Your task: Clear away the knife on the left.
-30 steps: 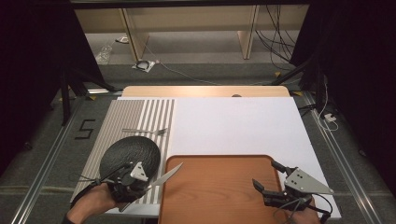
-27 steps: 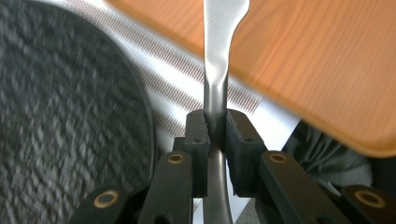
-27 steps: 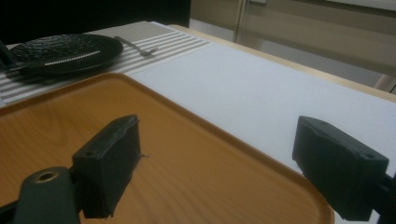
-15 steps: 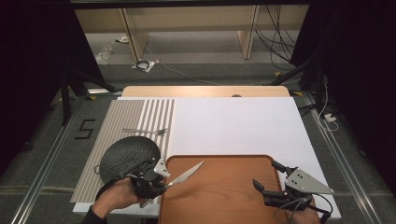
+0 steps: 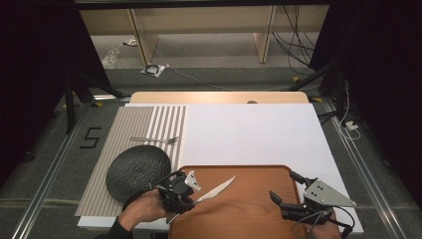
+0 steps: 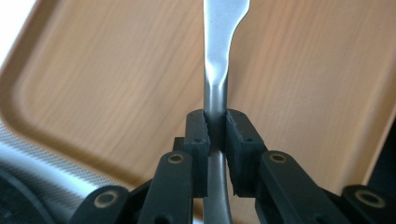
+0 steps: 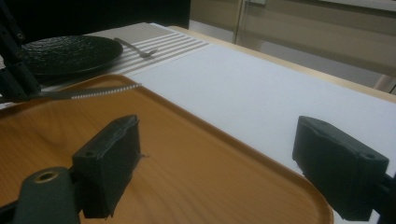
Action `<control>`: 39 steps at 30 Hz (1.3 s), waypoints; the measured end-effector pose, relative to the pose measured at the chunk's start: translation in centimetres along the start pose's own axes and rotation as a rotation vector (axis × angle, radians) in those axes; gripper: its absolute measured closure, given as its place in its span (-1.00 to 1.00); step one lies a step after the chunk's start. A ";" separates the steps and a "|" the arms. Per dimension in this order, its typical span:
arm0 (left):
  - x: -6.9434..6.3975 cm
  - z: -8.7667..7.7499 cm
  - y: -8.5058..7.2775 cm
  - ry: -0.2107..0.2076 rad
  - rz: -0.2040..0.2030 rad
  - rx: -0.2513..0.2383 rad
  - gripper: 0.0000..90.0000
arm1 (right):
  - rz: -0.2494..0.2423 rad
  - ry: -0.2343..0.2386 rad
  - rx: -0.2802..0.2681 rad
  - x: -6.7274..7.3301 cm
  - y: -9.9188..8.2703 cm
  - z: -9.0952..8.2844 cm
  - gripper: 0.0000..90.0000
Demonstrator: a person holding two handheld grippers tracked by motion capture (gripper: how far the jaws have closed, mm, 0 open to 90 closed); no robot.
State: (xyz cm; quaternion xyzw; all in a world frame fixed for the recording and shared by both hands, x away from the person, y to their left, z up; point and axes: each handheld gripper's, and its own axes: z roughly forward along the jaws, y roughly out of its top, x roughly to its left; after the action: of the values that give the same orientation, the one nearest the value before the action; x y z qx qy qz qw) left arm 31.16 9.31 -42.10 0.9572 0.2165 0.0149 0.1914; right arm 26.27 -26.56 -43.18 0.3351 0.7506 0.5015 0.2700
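1. The worktop [image 5: 259,134] carries a white sheet, a striped mat [image 5: 129,134] at its left and a wooden tray [image 5: 249,209] at the near edge.
2. The left hand-held gripper [image 5: 185,195] holds a table knife [image 5: 215,190] by its handle, jaws pressed on it.
3. Compared with one second ago, this gripper and the knife have moved right, from beside the black plate [image 5: 138,172] to over the tray's left part.
4. The right hand-held gripper [image 5: 283,191] stays in place over the tray's right corner, jaws wide and empty.
5. A fork [image 5: 154,140] lies on the mat.
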 end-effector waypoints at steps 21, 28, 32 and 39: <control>-2.7 2.6 0.6 -0.060 0.036 0.061 0.77 | -0.014 0.006 0.003 0.1 0.1 -0.1 -0.64; -3.2 3.4 0.8 -0.067 0.066 0.110 0.77 | -0.012 0.009 -0.001 0.2 0.0 0.0 -0.64; -3.4 3.7 0.8 -0.068 0.070 0.132 0.77 | -0.010 0.010 -0.004 0.2 0.0 0.0 -0.64; -3.5 4.0 0.6 -0.078 0.070 0.160 0.77 | -0.011 0.009 -0.002 0.2 0.0 0.0 -0.64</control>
State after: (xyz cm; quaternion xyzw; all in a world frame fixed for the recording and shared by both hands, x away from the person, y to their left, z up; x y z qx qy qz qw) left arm 28.65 5.91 -45.37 0.9762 0.1760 -0.0329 0.1222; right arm 26.15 -26.38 -43.19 0.3287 0.7530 0.5022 0.2697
